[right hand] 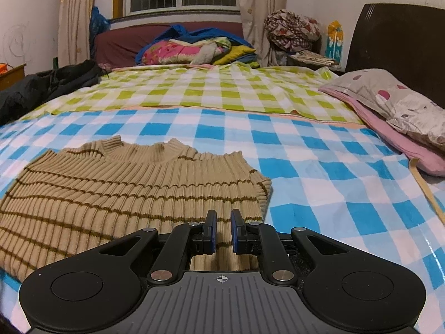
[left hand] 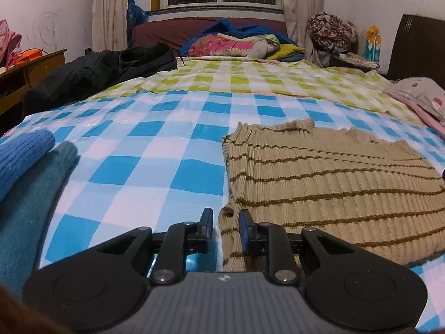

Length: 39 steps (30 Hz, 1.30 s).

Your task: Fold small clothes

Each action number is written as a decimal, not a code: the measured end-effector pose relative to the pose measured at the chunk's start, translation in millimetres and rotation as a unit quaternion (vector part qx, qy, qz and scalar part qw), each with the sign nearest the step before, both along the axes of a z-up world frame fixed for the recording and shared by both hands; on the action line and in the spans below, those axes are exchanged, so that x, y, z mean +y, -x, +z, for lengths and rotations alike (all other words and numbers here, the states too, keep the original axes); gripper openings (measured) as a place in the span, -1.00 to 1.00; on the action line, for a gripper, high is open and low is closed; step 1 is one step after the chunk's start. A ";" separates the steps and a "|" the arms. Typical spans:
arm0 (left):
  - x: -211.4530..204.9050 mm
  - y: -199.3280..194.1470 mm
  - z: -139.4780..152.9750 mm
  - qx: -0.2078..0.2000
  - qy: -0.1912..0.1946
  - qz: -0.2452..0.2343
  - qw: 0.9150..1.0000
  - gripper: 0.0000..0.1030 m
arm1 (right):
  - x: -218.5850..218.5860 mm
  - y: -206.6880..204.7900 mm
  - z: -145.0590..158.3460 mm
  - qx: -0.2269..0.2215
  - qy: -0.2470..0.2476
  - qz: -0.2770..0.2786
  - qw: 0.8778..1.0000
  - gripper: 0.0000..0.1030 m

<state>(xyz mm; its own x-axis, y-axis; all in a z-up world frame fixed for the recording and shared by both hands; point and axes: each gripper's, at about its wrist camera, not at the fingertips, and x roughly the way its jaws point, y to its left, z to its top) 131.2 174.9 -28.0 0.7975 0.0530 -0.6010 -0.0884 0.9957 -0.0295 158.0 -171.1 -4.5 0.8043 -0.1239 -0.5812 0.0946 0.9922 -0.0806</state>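
Observation:
A beige ribbed sleeveless sweater with brown stripes lies flat on the blue-and-white checked bed sheet, collar toward the far side. My left gripper is shut on the sweater's near left hem corner, with fabric pinched between its blue-padded fingers. The sweater also shows in the right wrist view. My right gripper is shut on the sweater's near right hem, close to the right armhole edge, fabric between its fingers.
Folded blue and teal knits lie at the left of the bed. A black jacket lies far left. A green checked sheet, bedding pile, pillow and dark headboard lie beyond.

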 end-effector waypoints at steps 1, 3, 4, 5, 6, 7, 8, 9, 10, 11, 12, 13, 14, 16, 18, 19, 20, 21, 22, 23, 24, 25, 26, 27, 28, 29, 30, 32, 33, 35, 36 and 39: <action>0.8 2.2 1.3 -0.002 0.003 0.000 1.000 -0.44 | 1.0 1.7 1.0 0.000 0.001 0.000 1.000 -0.75; 2.7 7.3 3.3 -0.006 0.007 0.000 1.000 -0.44 | 3.5 5.2 2.7 -0.002 0.005 0.001 1.000 -0.74; 3.4 10.5 3.9 -0.009 0.008 0.000 1.000 -0.44 | 5.1 6.6 3.0 -0.002 0.008 0.002 1.000 -0.74; 3.9 13.3 4.1 -0.011 0.009 0.000 1.000 -0.44 | 6.2 7.4 2.5 -0.002 0.010 0.003 1.000 -0.74; 4.6 15.7 3.8 -0.012 0.012 -0.001 1.000 -0.44 | 7.5 8.5 2.2 -0.001 0.012 0.004 1.000 -0.74; 5.1 18.0 2.9 -0.013 0.014 -0.003 1.000 -0.44 | 9.1 9.4 1.6 -0.001 0.014 0.005 1.000 -0.74; 5.2 19.6 1.1 -0.012 0.015 -0.004 1.000 -0.44 | 11.2 10.3 0.5 0.001 0.017 0.006 1.000 -0.74; 5.6 20.1 -1.3 -0.009 0.017 -0.006 1.000 -0.44 | 13.0 10.7 -0.9 0.003 0.021 0.007 1.000 -0.74; 6.1 20.2 -4.1 -0.005 0.019 -0.007 1.000 -0.44 | 14.3 10.6 -2.6 0.006 0.024 0.008 1.000 -0.74; 6.2 20.8 -6.0 -0.004 0.021 -0.008 1.000 -0.44 | 15.8 10.1 -5.0 0.010 0.028 0.008 1.000 -0.74; 7.0 21.3 -8.0 -0.004 0.023 -0.008 1.000 -0.44 | 16.9 9.3 -7.6 0.014 0.031 0.007 0.999 -0.74; 7.8 21.8 -9.2 -0.005 0.026 -0.009 1.000 -0.43 | 17.7 8.3 -10.2 0.020 0.035 0.006 0.999 -0.74; 8.6 22.4 -9.5 -0.006 0.029 -0.010 1.000 -0.43 | 18.7 7.1 -13.3 0.026 0.039 0.005 0.999 -0.74; 10.5 23.1 -9.3 -0.007 0.031 -0.014 0.999 -0.42 | 20.3 6.5 -17.2 0.032 0.047 0.002 0.998 -0.73; 13.8 24.0 -10.3 -0.008 0.037 -0.017 0.999 -0.40 | 22.8 6.9 -20.4 0.035 0.055 0.000 0.998 -0.73; 15.2 24.6 -10.9 -0.008 0.038 -0.019 0.999 -0.38 | 24.1 7.0 -21.6 0.036 0.060 0.000 0.998 -0.73; 15.9 24.8 -11.4 -0.008 0.038 -0.020 0.999 -0.37 | 25.8 7.0 -22.9 0.037 0.064 0.000 0.997 -0.73; 16.9 25.2 -11.8 -0.009 0.039 -0.021 0.999 -0.36 | 27.0 7.0 -23.9 0.039 0.068 -0.001 0.997 -0.73; 17.7 25.5 -11.7 -0.009 0.040 -0.022 0.999 -0.36 | 28.2 6.9 -24.7 0.040 0.071 -0.001 0.997 -0.73; 17.8 25.6 -11.7 -0.009 0.041 -0.023 0.999 -0.36 | 29.3 6.7 -25.4 0.040 0.074 -0.002 0.996 -0.73; 18.1 25.5 -11.6 -0.009 0.042 -0.024 0.999 -0.36 | 30.0 6.4 -26.1 0.041 0.075 -0.003 0.996 -0.73; 18.3 25.1 -11.8 -0.009 0.042 -0.024 0.999 -0.36 | 30.3 6.2 -26.6 0.042 0.076 -0.004 0.996 -0.73; 18.7 25.7 -12.0 -0.010 0.043 -0.025 0.999 -0.36 | 30.6 6.0 -27.0 0.042 0.077 -0.005 0.996 -0.73; 18.9 26.0 -12.2 -0.010 0.043 -0.025 0.999 -0.36 | 31.3 5.9 -27.3 0.042 0.078 -0.005 0.996 -0.73; 19.0 26.3 -12.6 -0.011 0.043 -0.026 0.999 -0.36 | 31.4 5.8 -27.4 0.043 0.079 -0.006 0.996 -0.73; 18.8 26.7 -12.8 -0.011 0.043 -0.027 0.999 -0.36 | 31.5 5.9 -27.5 0.043 0.079 -0.006 0.996 -0.73; 18.6 27.1 -12.9 -0.011 0.043 -0.027 0.999 -0.36 | 31.4 6.1 -27.6 0.043 0.080 -0.006 0.996 -0.73; 18.8 27.1 -13.0 -0.011 0.044 -0.027 0.999 -0.36 | 32.0 5.4 -28.3 0.044 0.082 -0.006 0.996 -0.73; 19.0 27.2 -13.2 -0.011 0.044 -0.027 0.999 -0.36 | 32.4 5.3 -28.7 0.044 0.084 -0.006 0.996 -0.73; 19.2 27.6 -13.7 -0.012 0.045 -0.027 0.999 -0.35 | 32.7 5.4 -29.2 0.045 0.085 -0.006 0.995 -0.73; 19.2 27.6 -13.7 -0.012 0.044 -0.027 0.999 -0.35 | 32.9 5.2 -29.4 0.045 0.086 -0.006 0.995 -0.73; 18.3 28.1 -14.2 -0.014 0.041 -0.028 0.999 -0.34 | 33.1 5.0 -29.7 0.045 0.087 -0.005 0.995 -0.73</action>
<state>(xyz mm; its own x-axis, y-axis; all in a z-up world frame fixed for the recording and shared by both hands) 103.1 193.2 -42.1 0.8143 -0.0406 -0.5790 -0.0305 0.9932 -0.1124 153.0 -138.0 -34.3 0.7483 -0.2371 -0.6195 0.0898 0.9615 -0.2596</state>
